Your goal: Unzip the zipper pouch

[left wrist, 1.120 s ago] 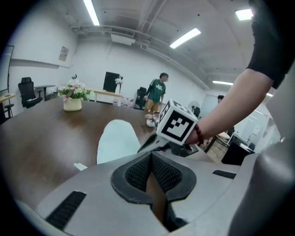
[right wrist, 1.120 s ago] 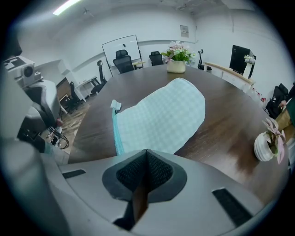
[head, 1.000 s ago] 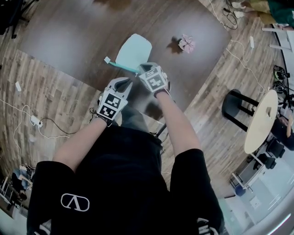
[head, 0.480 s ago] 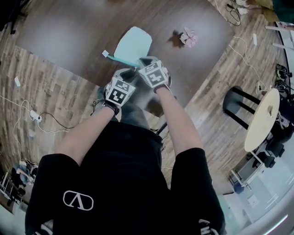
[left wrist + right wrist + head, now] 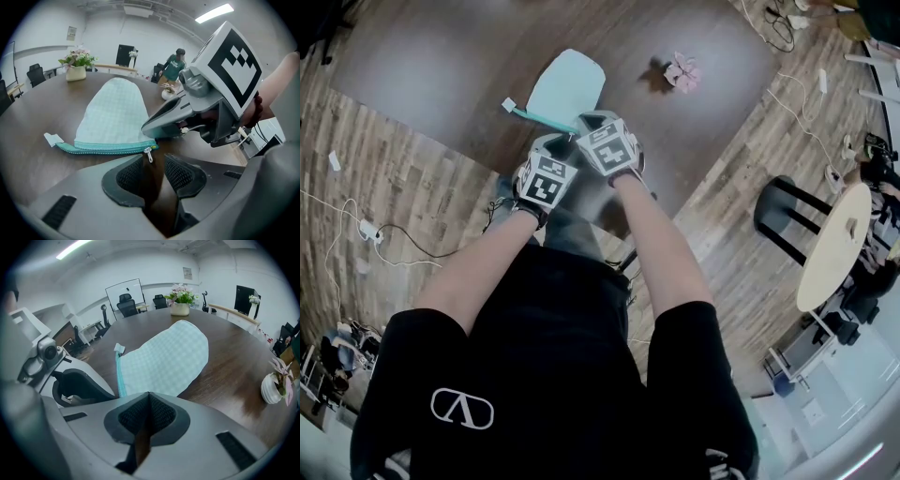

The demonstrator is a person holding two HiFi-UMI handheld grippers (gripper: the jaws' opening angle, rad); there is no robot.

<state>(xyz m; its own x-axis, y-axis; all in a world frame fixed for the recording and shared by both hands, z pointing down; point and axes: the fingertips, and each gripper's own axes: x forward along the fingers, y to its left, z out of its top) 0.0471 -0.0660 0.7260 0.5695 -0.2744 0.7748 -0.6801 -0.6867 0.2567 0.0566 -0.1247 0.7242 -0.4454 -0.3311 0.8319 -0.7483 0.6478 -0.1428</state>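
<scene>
A pale mint checked zipper pouch [image 5: 570, 89] [image 5: 115, 112] [image 5: 171, 355] lies flat on the dark wooden table [image 5: 441, 66]. Its teal zipper [image 5: 103, 148] runs along the near edge, with a white tag at the far end. The metal pull [image 5: 149, 154] hangs at the mouth of my left gripper [image 5: 153, 160] [image 5: 555, 142]. Those jaws stand apart and are closing, and the pads do not touch the pull. My right gripper [image 5: 149, 394] [image 5: 586, 120] [image 5: 150, 126] is shut, with the pouch's corner by the zipper end at its tips.
A small vase of pink flowers [image 5: 682, 73] [image 5: 276, 385] stands to the right of the pouch. A potted plant [image 5: 77, 68] [image 5: 180, 303] stands at the table's far side. A black stool [image 5: 787, 220] and a round pale table [image 5: 830, 248] stand on the floor at the right.
My left gripper has moved forward to the zipper's end, close beside the right gripper. The right gripper has stayed at the pouch's corner.
</scene>
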